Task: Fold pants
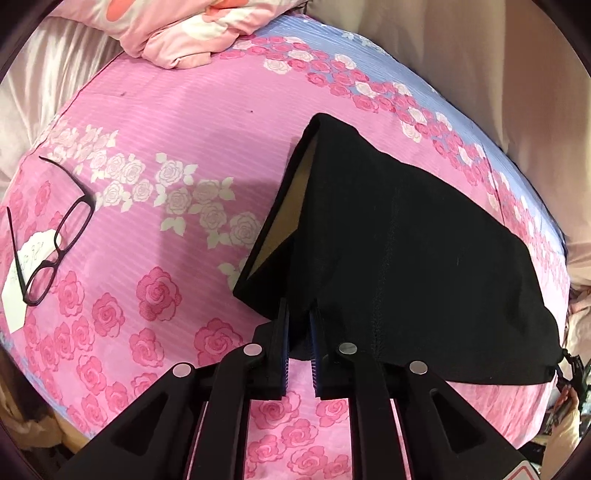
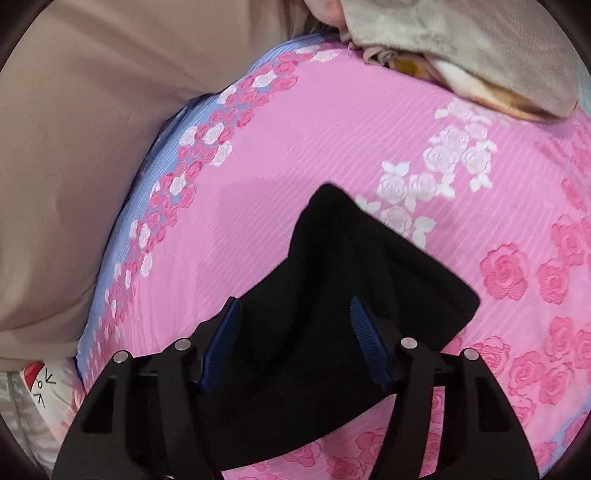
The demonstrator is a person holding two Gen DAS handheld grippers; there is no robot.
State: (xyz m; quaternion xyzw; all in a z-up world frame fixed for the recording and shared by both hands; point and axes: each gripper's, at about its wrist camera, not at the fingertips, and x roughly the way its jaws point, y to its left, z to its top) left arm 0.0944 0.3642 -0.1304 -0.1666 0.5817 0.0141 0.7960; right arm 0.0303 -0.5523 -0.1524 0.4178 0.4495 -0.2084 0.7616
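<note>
Black pants lie folded on a pink rose-print bed sheet. A tan lining shows at their left edge. My left gripper is shut on the near edge of the pants, with cloth pinched between its blue pads. In the right wrist view the pants lie under my right gripper, which is open. Its blue pads stand wide apart on either side of the black cloth.
Black-framed glasses lie on a white paper note at the left of the bed. A pink flowered quilt is bunched at the far end. Beige curtain hangs along the bed's side. A beige blanket lies at the far right.
</note>
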